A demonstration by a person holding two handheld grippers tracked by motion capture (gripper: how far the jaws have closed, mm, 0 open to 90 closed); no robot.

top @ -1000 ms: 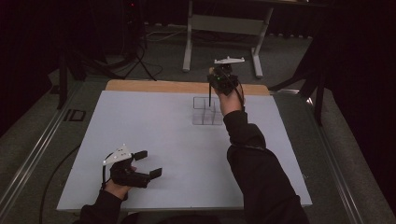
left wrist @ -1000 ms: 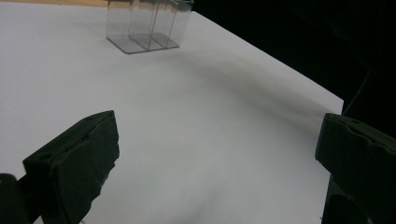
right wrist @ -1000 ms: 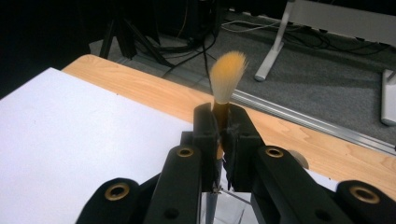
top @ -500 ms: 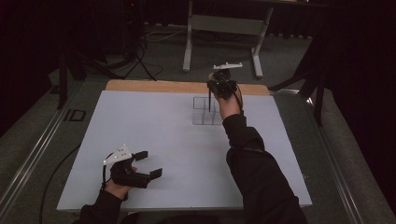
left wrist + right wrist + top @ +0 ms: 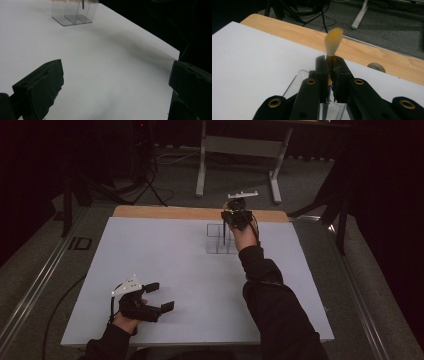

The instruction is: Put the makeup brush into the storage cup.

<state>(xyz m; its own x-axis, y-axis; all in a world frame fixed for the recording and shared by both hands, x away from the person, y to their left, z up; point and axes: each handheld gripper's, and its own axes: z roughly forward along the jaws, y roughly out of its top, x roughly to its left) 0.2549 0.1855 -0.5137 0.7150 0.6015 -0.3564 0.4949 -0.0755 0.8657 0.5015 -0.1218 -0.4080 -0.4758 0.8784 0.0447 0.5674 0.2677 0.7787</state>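
Note:
My right gripper (image 5: 330,62) is shut on a brush (image 5: 333,41), which stands upright with its yellow-tipped bristles on top. From above, the right gripper (image 5: 234,217) hovers over a clear plastic holder (image 5: 216,240) at the far middle of the white board, and the thin dark handle (image 5: 223,237) reaches down into it. The holder's clear rim (image 5: 297,82) lies just below the jaws. My left gripper (image 5: 161,296) rests open at the near left with nothing between its fingers. In the left gripper view, the left gripper (image 5: 116,82) looks across the board to the holder (image 5: 72,12).
The white board (image 5: 165,255) covers a wooden table whose far strip (image 5: 170,212) stays bare, with a grey round grommet (image 5: 375,67) in it. Beyond the table are a desk frame (image 5: 240,150) and cables on the carpet.
My right gripper has sunk a little with the brush, bringing the handle lower into the clear holder. The left gripper has stayed in place.

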